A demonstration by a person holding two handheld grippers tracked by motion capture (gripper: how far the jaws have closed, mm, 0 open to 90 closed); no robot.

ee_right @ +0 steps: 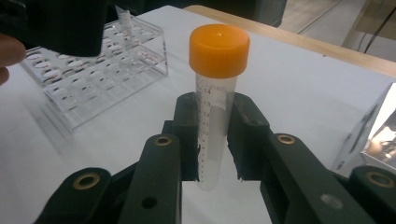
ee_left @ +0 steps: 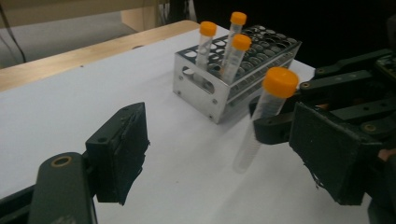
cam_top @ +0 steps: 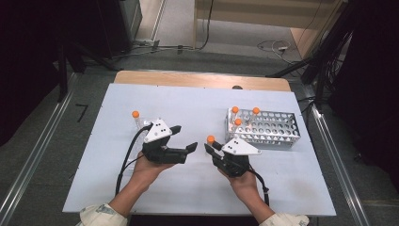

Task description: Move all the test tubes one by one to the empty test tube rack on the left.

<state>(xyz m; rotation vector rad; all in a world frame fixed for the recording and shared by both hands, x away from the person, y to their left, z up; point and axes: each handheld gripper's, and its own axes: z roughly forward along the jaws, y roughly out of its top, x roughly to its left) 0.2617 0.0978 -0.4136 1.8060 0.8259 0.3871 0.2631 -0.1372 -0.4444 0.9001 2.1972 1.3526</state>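
White rectangular table board (cam_top: 141,183) on a wooden top, seen from the high view; the person's forearms come in over its near edge.

Perforated silver metal tube rack (cam_top: 270,128) sits toward the board's right edge, in the far half. Three clear tubes with orange caps (cam_top: 237,122) stand in its left end, upright or slightly leaning.

Clear acrylic tube rack (ee_right: 91,65) lies toward the left side of the board (partly hidden behind the left gripper from above), with one orange-capped tube (cam_top: 135,114) standing at its far end.

Left gripper (cam_top: 183,139), black with a grey three-cornered plate, is held left of the board's middle and points right. Its jaws stand apart with nothing between the pads (ee_left: 122,149); no earlier frame to compare.

Right gripper (cam_top: 210,147), same build, is held right of the middle, just near of the metal rack's left end. Its jaws are clamped on the lower body of a clear graduated plastic tube with an orange screw cap (ee_right: 217,100). The tube stands roughly upright in the grip, cap uppermost, near the board's centre, between the two grippers.
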